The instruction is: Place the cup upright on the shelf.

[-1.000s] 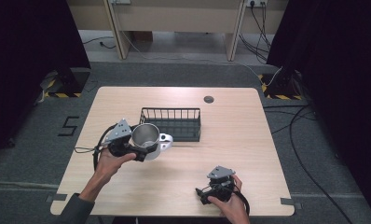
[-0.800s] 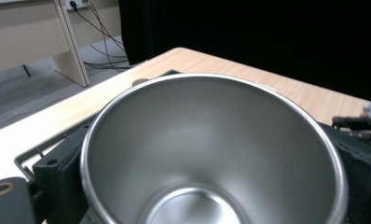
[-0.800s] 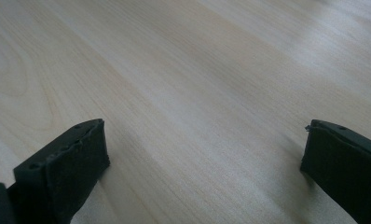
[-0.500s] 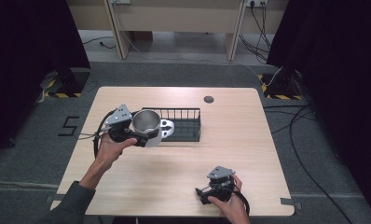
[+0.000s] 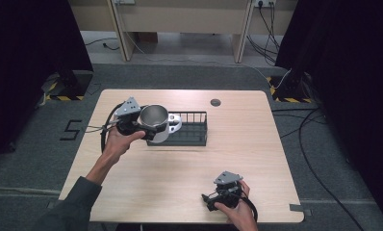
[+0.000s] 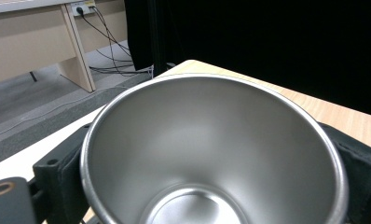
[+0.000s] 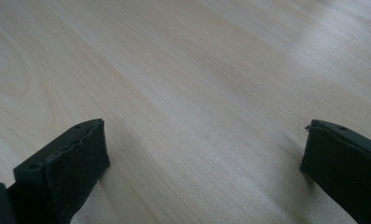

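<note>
I am holding a steel cup point(image 5: 154, 122) in my left gripper point(image 5: 140, 129), the 2 jaws clamped on its outer wall from either side, and I am carrying it upright above the table point(image 5: 257, 139) at the near-left corner of the black wire basket point(image 5: 192, 130). In the left gripper view I am looking straight down into the cup point(image 6: 211, 154); its polished inside is looking empty, and the black jaws are pressing against it at the left and right edges. A white piece is sitting just behind the cup in the high view, against the basket's left end, and I cannot tell what it is or whether it belongs to the cup. My right gripper point(image 5: 217, 199) is resting low at the near edge of the table, well apart from the cup, its jaws standing wide apart with nothing between them, just bare wood in the right gripper view point(image 7: 197, 93). What is worrying me: the wall is smooth and tapered, so I judge it could be slipping upward or twisting out if my squeeze loosens. If I am lowering it into the basket, its base could be catching the wire rim and tipping. The white piece may also be blocking the spot.
</note>
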Demonstrator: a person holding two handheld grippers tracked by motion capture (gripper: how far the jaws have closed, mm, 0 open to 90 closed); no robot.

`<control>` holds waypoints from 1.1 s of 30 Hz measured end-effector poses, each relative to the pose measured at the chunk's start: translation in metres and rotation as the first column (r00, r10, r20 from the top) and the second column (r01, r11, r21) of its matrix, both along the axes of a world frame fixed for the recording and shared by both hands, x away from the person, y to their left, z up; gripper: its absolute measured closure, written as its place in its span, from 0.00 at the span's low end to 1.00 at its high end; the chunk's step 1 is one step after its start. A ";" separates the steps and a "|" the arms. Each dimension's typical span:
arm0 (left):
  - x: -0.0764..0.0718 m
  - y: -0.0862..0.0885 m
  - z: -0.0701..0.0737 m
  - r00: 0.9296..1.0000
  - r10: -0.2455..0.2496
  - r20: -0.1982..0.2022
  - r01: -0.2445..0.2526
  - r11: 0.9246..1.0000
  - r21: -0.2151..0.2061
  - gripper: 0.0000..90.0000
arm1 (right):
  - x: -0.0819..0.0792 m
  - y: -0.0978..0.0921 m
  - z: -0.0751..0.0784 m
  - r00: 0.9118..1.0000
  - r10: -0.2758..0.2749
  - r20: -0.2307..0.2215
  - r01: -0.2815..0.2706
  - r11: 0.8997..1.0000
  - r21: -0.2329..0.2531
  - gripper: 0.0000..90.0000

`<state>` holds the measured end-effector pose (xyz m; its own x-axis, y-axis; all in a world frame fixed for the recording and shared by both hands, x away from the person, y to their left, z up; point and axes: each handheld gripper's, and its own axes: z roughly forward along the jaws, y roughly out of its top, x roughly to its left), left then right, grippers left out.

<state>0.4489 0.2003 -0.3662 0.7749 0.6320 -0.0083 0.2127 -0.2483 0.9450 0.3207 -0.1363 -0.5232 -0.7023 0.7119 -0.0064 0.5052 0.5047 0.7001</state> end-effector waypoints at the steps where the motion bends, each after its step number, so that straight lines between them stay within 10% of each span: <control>1: 0.000 0.000 0.000 1.000 0.000 0.000 0.000 1.000 0.000 0.07 | 0.000 0.000 0.000 1.000 0.000 0.000 0.000 1.000 0.000 0.01; 33: 0.060 -0.009 -0.014 0.999 0.052 -0.010 -0.052 0.998 0.022 0.07 | 0.000 0.001 0.000 1.000 0.010 0.003 -0.010 1.000 -0.001 0.01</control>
<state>0.5094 0.1918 -0.3799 0.7408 0.6718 -0.0021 0.2361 -0.2574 0.9370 0.3205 -0.1355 -0.5233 -0.7096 0.7046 -0.0090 0.4979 0.5104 0.7011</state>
